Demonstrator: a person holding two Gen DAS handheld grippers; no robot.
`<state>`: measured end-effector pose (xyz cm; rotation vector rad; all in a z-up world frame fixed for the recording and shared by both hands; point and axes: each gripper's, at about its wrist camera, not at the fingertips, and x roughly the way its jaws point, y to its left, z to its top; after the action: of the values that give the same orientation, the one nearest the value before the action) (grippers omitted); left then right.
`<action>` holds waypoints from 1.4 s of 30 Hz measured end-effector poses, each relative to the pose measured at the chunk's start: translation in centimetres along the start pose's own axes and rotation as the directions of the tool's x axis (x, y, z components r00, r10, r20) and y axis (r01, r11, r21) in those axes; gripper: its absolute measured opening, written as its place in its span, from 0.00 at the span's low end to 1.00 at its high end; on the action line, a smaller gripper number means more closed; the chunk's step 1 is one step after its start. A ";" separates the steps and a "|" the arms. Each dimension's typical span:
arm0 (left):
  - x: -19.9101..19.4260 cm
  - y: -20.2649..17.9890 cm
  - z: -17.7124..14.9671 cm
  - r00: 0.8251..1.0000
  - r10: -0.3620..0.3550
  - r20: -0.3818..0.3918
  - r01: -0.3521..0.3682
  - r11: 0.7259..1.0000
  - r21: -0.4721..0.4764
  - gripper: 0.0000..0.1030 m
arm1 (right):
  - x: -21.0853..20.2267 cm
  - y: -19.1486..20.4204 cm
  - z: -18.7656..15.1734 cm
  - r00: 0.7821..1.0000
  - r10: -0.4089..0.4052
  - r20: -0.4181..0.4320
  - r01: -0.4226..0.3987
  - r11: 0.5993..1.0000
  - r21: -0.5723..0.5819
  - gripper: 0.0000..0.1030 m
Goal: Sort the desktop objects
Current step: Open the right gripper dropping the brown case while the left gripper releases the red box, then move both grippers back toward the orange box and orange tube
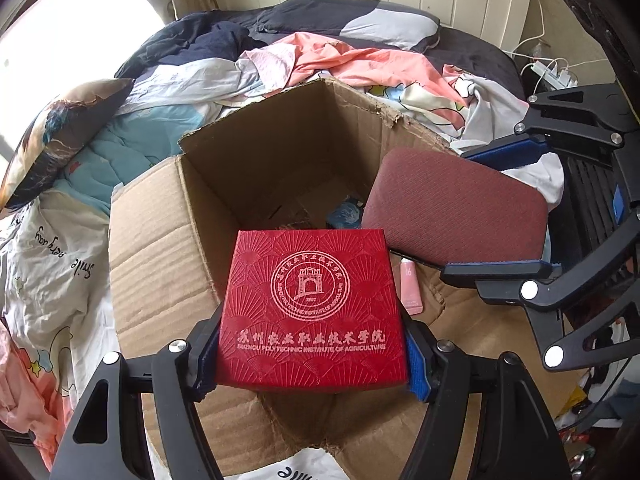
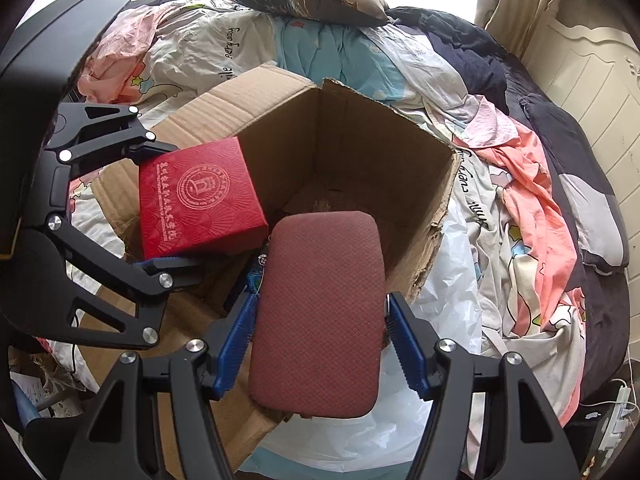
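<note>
Here the bed (image 1: 472, 52) fills the background, heaped with rumpled bedding (image 2: 532, 184) in white, pink and pale blue, with a dark patterned pillow (image 1: 60, 136) lying on it to the left in the left wrist view. On the bedding stands an open cardboard box (image 1: 280, 152), its flaps folded out and its far rim torn and ragged. A white plastic bag (image 2: 452, 264) lies against the box's side in the right wrist view.

Over the box's opening, the left gripper (image 1: 308, 360) has its jaws closed against the two opposite sides of a red gift box (image 1: 312, 308); the lid faces up and carries a round crest and a line of Chinese and English lettering. The red gift box hangs above the near edge of the cardboard box. Just to its right, the right gripper (image 2: 320, 344) has its jaws set at either side of a maroon fabric case (image 2: 320, 312), a flat pouch with rounded corners and a woven texture; its left pad presses the case, while a narrow gap shows at the right pad. The case reaches over the opening, its corner close beside the red gift box; whether they touch I cannot tell.

Down inside the cardboard box lie a small pink tube (image 1: 411, 286) marked 16 and a blue object (image 1: 346, 212), partly hidden.
</note>
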<state>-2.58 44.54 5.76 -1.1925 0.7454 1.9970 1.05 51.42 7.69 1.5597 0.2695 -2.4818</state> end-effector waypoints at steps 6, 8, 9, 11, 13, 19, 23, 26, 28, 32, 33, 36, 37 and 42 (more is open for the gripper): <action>0.2 0.3 -0.1 1.000 -0.029 0.003 0.029 0.999 -0.013 0.70 | 0.9 -0.1 0.2 1.000 0.007 -0.006 -0.007 1.000 -0.003 0.50; 0.2 0.1 -0.1 1.000 -0.013 0.005 0.013 1.000 -0.004 0.70 | 1.0 -0.1 0.3 1.000 0.006 -0.008 -0.006 1.000 -0.003 0.50; 0.1 0.0 -0.1 1.000 -0.012 0.004 0.012 1.000 0.002 0.70 | 0.9 -0.1 0.3 1.000 0.005 -0.009 -0.005 1.000 -0.004 0.50; 0.0 -0.1 -0.2 1.000 -0.006 0.004 0.006 1.000 0.007 0.70 | 0.8 -0.1 0.3 1.000 0.002 -0.010 -0.002 1.000 -0.004 0.50; -0.2 -0.1 -0.2 1.000 -0.003 0.006 0.002 1.000 0.012 0.70 | 0.7 0.0 0.3 1.000 -0.002 -0.010 0.002 1.000 -0.010 0.50; -0.5 -0.7 -0.2 1.000 0.020 0.007 -0.020 0.999 0.041 0.72 | 0.4 0.1 0.4 1.000 -0.014 -0.009 0.014 1.000 -0.008 0.52; -0.9 -1.1 -0.2 0.999 0.030 0.021 -0.031 0.998 0.054 0.83 | 0.2 0.1 0.5 1.000 -0.024 -0.003 0.024 1.000 -0.011 0.60; -1.1 -1.2 0.0 0.998 0.050 0.030 -0.052 0.997 0.056 0.90 | 0.0 0.0 0.6 0.999 -0.029 0.014 0.029 1.000 -0.002 0.71; -1.1 -1.3 0.0 0.998 0.056 0.032 -0.058 0.997 0.058 0.90 | -0.1 -0.1 0.6 0.999 -0.030 0.017 0.030 1.000 0.001 0.73; -1.1 -1.3 0.1 0.998 0.059 0.027 -0.061 0.996 0.058 0.90 | -0.2 0.0 0.6 0.999 -0.031 0.016 0.031 1.000 0.000 0.73; -1.2 -1.3 0.1 0.998 0.060 0.027 -0.062 0.996 0.058 0.90 | -0.2 0.0 0.6 0.999 -0.032 0.015 0.032 0.999 -0.002 0.73; -1.2 -1.3 0.1 0.998 0.062 0.024 -0.063 0.997 0.053 0.90 | -0.3 0.1 0.6 0.999 -0.033 0.017 0.033 0.999 -0.002 0.73; -1.2 -1.3 0.1 0.998 0.061 0.022 -0.062 0.997 0.050 0.90 | -0.3 0.1 0.6 0.999 -0.034 0.017 0.034 0.999 -0.003 0.73; -2.2 -1.1 -0.8 0.998 0.059 0.024 -0.060 0.997 0.040 0.90 | -0.8 0.1 0.5 0.999 -0.040 0.036 0.039 0.999 0.012 0.73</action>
<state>-0.56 44.03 7.24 -1.1350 0.8148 2.0310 0.95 51.20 8.59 1.5264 0.2834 -2.5435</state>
